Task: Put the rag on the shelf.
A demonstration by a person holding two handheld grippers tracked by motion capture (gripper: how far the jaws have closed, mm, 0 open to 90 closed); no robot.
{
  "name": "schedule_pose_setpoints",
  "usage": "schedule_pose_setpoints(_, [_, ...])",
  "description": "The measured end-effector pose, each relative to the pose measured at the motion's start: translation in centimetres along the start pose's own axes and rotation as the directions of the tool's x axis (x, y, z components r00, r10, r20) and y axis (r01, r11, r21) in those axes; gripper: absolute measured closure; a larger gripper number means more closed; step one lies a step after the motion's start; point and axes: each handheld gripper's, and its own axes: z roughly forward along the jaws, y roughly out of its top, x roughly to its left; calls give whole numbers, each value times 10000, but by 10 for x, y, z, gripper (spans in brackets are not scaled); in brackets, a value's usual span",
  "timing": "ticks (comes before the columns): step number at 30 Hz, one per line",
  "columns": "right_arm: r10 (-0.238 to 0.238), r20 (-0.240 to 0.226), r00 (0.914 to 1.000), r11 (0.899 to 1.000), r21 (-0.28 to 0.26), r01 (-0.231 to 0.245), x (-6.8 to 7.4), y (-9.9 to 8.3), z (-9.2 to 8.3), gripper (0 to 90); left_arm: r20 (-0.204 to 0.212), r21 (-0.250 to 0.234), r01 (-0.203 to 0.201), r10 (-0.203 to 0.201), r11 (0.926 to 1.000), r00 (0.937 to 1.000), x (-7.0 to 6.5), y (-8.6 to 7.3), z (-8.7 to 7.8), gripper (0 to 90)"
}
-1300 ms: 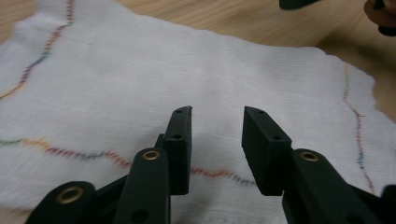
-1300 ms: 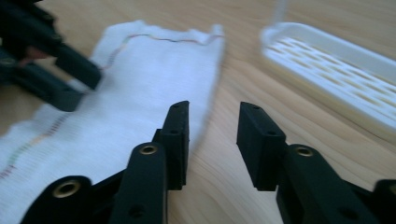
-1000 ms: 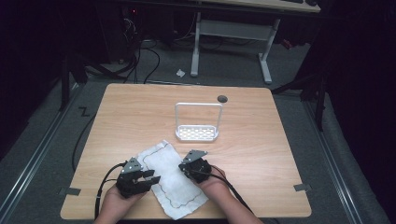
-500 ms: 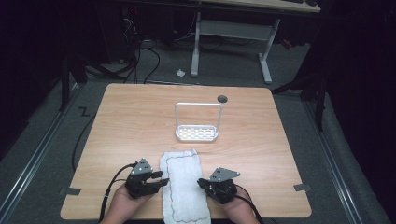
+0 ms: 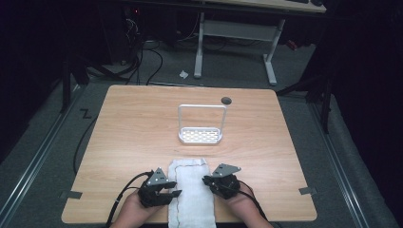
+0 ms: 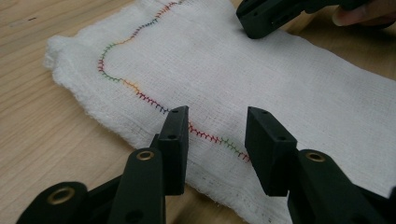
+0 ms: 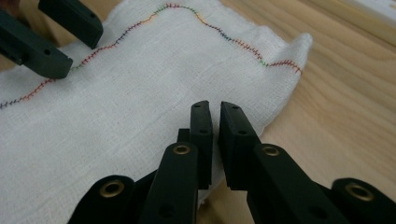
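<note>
Two claws flank the folded cloth (image 5: 191,190) at the tabletop's (image 5: 133,137) near edge: left claw (image 6: 215,140) spread over its hem, right claw (image 7: 215,135) nearly pressed together, perhaps pinching cloth. Grip both edges evenly before lifting.

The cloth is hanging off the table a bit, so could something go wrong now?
Maybe. The white cloth overhangs the table's near edge, so it might slide off. The left gripper is open, gripping nothing. The right gripper looks nearly shut at the cloth's edge, so a tug might unfold it.
</note>
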Motion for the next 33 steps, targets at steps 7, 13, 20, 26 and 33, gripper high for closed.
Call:
schedule_pose_setpoints(7, [825,-138,9965,9913,-1019,-835,-13,-4,-11,740,-1585,-891,1384,-1512,9864,9757,33,10,-11,477])
schedule_pose_setpoints(13, [1163,-64,9932,9879,-1027,-1163,-23,-12,-15,697,-1620,-780,2179,-2280,9728,9601,50,20,18,430])
schedule_pose_setpoints(20, [1216,123,9925,9851,-1244,-1192,-25,-12,-18,625,-2084,-691,1214,-1333,9902,9689,42,27,35,612])
schedule_pose_setpoints(26, [1204,158,9926,9872,-1075,-1180,-27,-12,-13,556,-1497,-836,1623,-1734,9832,9734,42,25,35,803])
schedule_pose_setpoints(33, [1629,278,9863,9815,-1069,-1591,-32,4,0,539,-1266,-891,1932,-2035,9771,9709,45,24,34,809])
